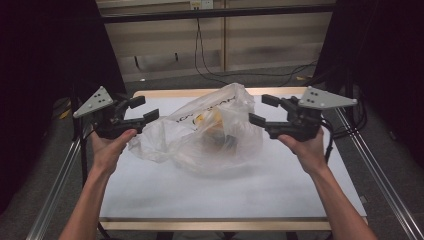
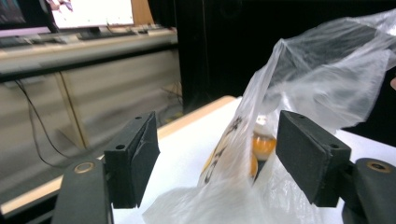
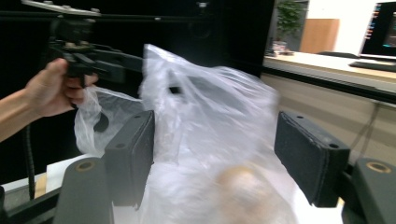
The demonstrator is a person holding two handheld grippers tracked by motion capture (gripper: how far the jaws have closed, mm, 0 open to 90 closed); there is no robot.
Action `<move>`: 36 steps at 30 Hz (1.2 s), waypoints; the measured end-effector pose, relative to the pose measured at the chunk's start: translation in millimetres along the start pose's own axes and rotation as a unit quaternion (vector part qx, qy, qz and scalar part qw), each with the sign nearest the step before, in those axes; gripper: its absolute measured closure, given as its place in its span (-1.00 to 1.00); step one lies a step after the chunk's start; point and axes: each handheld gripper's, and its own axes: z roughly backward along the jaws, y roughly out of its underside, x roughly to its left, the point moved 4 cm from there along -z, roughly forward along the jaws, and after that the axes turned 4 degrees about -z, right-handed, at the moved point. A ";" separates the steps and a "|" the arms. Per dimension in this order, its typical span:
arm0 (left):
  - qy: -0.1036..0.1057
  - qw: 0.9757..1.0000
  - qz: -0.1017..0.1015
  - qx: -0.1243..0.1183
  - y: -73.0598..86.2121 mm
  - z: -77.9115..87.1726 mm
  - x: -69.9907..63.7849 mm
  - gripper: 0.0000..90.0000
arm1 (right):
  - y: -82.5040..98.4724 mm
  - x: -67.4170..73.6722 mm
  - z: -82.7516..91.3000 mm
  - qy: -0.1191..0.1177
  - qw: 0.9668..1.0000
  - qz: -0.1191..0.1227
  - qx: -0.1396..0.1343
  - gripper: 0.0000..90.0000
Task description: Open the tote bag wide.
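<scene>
Jaws stand apart on left gripper [image 1: 141,110] and right gripper [image 1: 263,109], holding nothing; you pinch plastic bag [image 1: 210,131] rim film only, avoiding bottle [image 2: 262,142] inside.

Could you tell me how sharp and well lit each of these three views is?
High view: dim, dark at the sides, the plastic bag slightly soft. Left gripper view: bag and tongs fairly sharp, a bright screen behind. Right gripper view: bag smeared by motion blur, tongs crisp.

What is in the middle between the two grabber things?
A clear plastic bag with yellowish things inside lies on the table between the left gripper and the right gripper, both open; the high view shows it.
</scene>
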 end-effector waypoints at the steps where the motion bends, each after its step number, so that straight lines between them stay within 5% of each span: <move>1: 0.002 1.000 0.003 0.002 1.4 -2.2 1.1 -0.32 | -1.5 1.8 -8.4 -0.004 1.000 0.003 0.002 -0.25; 9: 0.044 0.997 -0.018 0.064 19.0 -18.2 -2.6 -0.34 | -5.6 0.6 -41.7 -0.021 1.000 -0.005 0.008 -0.09; 15: 0.067 0.990 -0.040 0.116 27.7 -35.7 -10.2 -0.23 | -0.7 -3.8 -59.1 -0.035 0.999 -0.014 0.019 0.19; 19: 0.063 0.987 -0.034 0.141 35.9 -46.5 -4.3 0.24 | 0.7 -5.9 -73.0 -0.041 0.999 -0.016 0.027 0.39; 23: 0.071 0.981 -0.049 0.172 40.3 -54.3 4.0 0.94 | 4.6 -11.1 -90.9 -0.045 0.998 -0.013 0.046 0.86; 26: 0.070 0.977 -0.061 0.194 40.4 -63.0 7.6 1.00 | 6.4 -14.4 -97.2 -0.044 0.997 -0.011 0.056 1.00; 33: 0.056 0.973 -0.048 0.221 45.8 -89.5 19.8 1.00 | 23.2 -36.5 -103.1 -0.012 0.995 -0.005 0.102 1.00; 34: 0.053 0.974 -0.039 0.215 47.4 -93.2 20.1 1.00 | 25.8 -40.3 -101.1 -0.008 0.994 -0.005 0.105 1.00; 36: 0.052 0.972 -0.042 0.225 49.8 -95.8 23.1 1.00 | 30.9 -46.6 -94.5 -0.004 0.994 -0.009 0.112 1.00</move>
